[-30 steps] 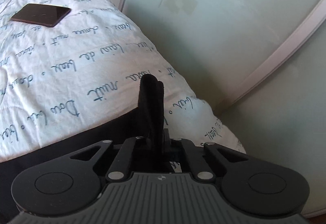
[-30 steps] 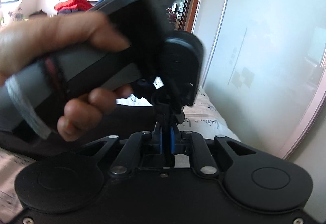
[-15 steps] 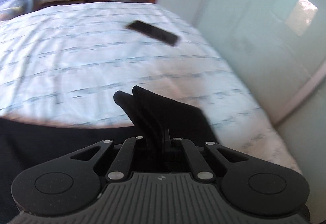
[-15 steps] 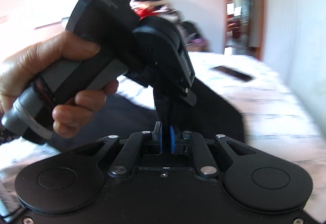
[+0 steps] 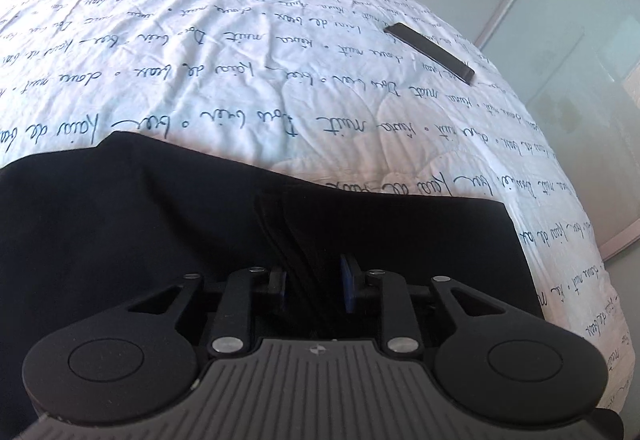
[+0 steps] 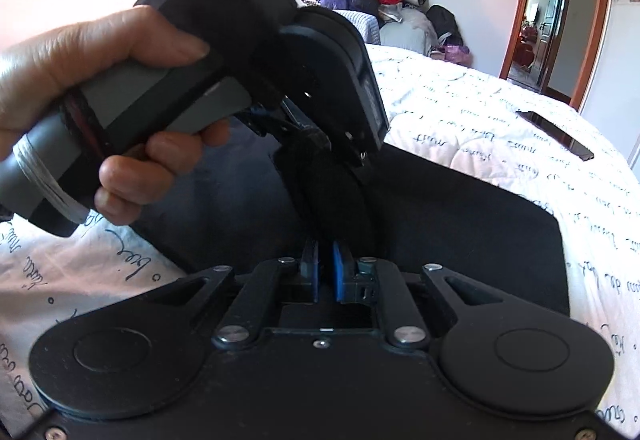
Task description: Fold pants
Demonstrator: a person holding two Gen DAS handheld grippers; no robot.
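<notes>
Two tools are at the black pants (image 5: 160, 224) — the left tool (image 5: 312, 290) has been opened since a moment ago, fabric loose between its pads; the right tool (image 6: 325, 272) stays nearly closed on a fold. The pants now lie on the bed (image 5: 240, 87) — the fold seems laid down.

Open quilt (image 5: 248, 51) fills the upper left of the frame beyond the black pants (image 5: 160, 224); a dark phone (image 5: 430, 51) lies at upper right
</notes>
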